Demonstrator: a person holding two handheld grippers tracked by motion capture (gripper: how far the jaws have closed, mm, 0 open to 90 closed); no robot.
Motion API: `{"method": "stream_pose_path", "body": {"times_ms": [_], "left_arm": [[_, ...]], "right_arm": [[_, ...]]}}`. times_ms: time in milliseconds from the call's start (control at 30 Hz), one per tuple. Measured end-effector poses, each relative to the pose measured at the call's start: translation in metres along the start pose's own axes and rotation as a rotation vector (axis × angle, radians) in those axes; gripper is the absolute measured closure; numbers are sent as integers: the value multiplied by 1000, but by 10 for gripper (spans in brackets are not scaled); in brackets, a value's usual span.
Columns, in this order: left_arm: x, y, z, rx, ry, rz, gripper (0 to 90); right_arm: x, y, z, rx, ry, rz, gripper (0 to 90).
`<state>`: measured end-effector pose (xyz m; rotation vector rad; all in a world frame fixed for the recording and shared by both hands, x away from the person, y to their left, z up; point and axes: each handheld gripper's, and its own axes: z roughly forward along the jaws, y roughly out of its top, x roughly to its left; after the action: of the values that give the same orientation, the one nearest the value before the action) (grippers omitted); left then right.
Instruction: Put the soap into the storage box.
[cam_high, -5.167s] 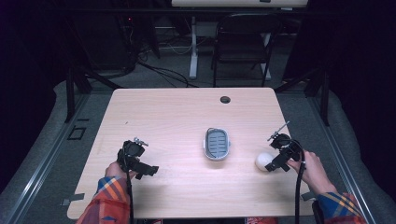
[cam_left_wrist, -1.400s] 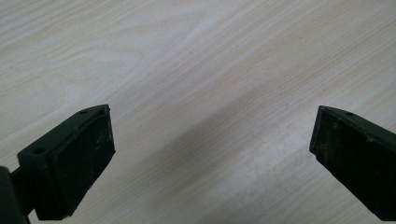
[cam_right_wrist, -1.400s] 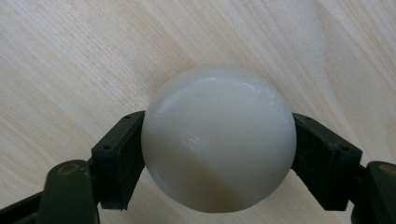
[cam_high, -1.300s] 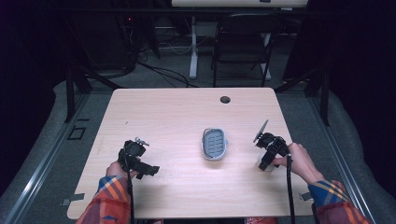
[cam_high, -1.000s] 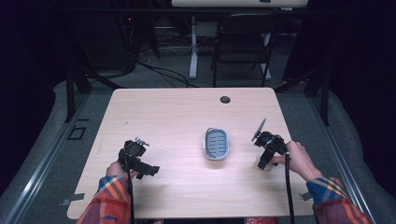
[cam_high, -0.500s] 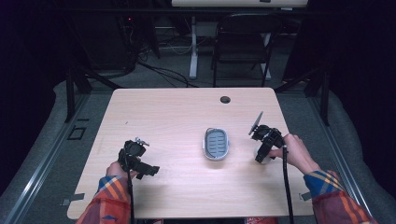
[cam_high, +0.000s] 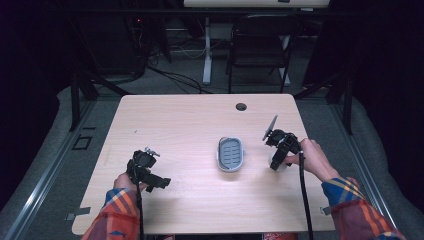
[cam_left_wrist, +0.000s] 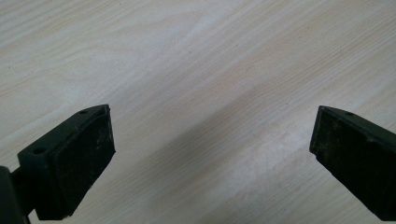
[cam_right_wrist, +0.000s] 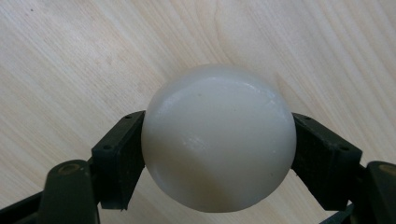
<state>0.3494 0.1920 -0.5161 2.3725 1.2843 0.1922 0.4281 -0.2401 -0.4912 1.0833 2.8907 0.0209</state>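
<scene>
Smooth, glossy white ball (cam_right_wrist: 218, 137) between right tongs (cam_right_wrist: 218, 158)

We take this for a lab or recording studio set up for capturing handling work, not a home. A lone pale wooden counter (cam_high: 175, 125) with a cable hole (cam_high: 241, 106) near its far edge stands on grey carpet (cam_high: 60, 135), and darkness closes in along the left and right edges of the frame. At the top centre we see a black folding chair (cam_high: 257, 47), the white leg of another desk (cam_high: 207, 50) and loose cables (cam_high: 170, 80) trailing over the floor, while black stand legs (cam_high: 82, 95) at the upper left and metal rails (cam_high: 45, 175) at the lower left flank the counter.
</scene>
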Motion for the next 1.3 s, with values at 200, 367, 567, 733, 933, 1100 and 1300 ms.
{"method": "stream_pose_path", "body": {"times_ms": [200, 367, 567, 733, 933, 1100, 1300], "left_arm": [[0, 0, 0, 1, 0, 0, 0], [0, 0, 0, 4, -1, 0, 0], [0, 0, 0, 4, 0, 0, 0], [0, 0, 0, 5, 0, 0, 0], [0, 0, 0, 6, -1, 0, 0], [0, 0, 0, 6, -2, -1, 0], [0, 0, 1, 7, -3, -1, 0]], "right_arm": [[0, 4, -4, -26, 3, 9, 239], [0, 11, -11, -22, -2, -4, 239], [0, 17, -18, -29, -13, -20, 239], [0, 24, -26, -44, -7, -21, 239], [-1, 32, -34, -48, -17, -28, 239], [-2, 38, -40, -49, -19, -35, 239], [1, 48, -47, -50, -25, -52, 239]]}}
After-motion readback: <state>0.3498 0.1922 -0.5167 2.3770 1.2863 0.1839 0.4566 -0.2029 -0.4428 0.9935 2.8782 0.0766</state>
